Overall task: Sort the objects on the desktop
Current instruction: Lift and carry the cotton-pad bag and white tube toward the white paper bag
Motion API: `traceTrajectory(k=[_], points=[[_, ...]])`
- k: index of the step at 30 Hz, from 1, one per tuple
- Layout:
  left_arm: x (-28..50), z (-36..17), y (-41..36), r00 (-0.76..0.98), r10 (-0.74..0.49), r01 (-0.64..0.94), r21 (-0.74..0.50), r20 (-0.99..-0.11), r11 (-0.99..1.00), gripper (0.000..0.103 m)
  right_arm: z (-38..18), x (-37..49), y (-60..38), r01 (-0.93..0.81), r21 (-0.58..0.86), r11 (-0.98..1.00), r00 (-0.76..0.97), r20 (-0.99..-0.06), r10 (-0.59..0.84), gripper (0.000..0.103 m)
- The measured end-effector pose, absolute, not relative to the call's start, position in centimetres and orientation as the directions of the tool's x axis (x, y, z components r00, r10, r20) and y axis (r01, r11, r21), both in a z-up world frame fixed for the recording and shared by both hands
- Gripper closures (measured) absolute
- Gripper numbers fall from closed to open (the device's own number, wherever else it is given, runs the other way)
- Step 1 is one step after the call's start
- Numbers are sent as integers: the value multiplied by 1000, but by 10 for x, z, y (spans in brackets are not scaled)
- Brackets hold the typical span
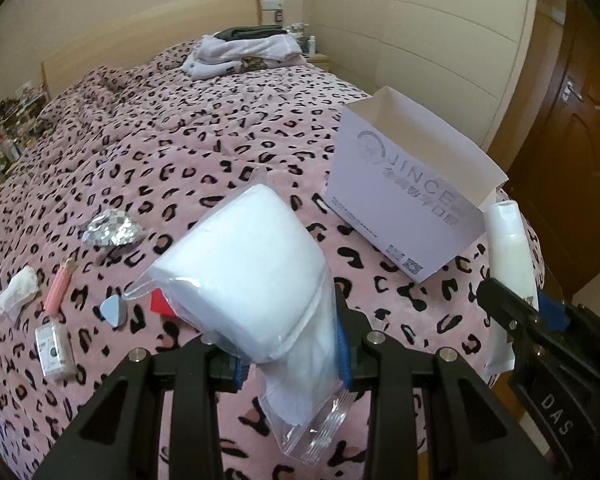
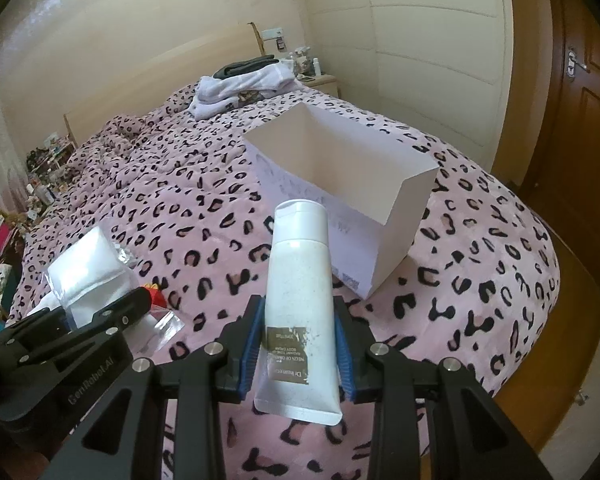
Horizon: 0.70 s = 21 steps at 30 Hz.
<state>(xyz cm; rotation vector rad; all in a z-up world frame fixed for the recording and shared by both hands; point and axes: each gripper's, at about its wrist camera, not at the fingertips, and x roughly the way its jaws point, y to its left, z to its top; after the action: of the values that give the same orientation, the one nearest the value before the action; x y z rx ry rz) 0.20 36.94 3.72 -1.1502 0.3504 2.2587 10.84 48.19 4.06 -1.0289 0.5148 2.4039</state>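
Holding two items at once: left gripper [image 1: 290,354] is clamped on a clear bag of white pads [image 1: 252,280], jaws pressing the bag's lower half, bag sticking up toward 12 o'clock in the left wrist view. Right gripper [image 2: 298,354] is clamped on a white tube [image 2: 300,292], cap end up at 12 o'clock, crimped end hanging below the jaws. Both items are off the bedspread [image 1: 220,152], neither over the box yet. Open white box [image 2: 340,184] sits just past the tube at about 1 o'clock in the right wrist view, 2 o'clock in the left; what shows of its inside looks empty, though the bottom is hidden. Judging progress: early, nothing visibly sorted, two items in transit. Left on the bedspread at 9 to 10 o'clock in the left view: small white bottle [image 1: 54,354], pink pencil [image 1: 62,286], crumpled tissue [image 1: 16,292], grey triangular piece [image 1: 114,311], red item [image 1: 162,303] partly hidden behind the bag, foil wrapper [image 1: 112,230]. Further out at 12 o'clock, folded clothes [image 1: 244,54] near the headboard, likely not part of the job. Next call is dropping both into the box, then going back for the small stuff.
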Motion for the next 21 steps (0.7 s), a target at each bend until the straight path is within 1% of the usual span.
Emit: traceTrajectory(k=[12,21], points=[[-10,25,401,-430,413,-701,8,-803,-713,70,32,107,506,-616,137,-775,-572,-754,322,70],[-16,20,423,-413,430,-730,10,-803,-683,70,25,106,520,-642,127,-756,-551,-762,340,70]])
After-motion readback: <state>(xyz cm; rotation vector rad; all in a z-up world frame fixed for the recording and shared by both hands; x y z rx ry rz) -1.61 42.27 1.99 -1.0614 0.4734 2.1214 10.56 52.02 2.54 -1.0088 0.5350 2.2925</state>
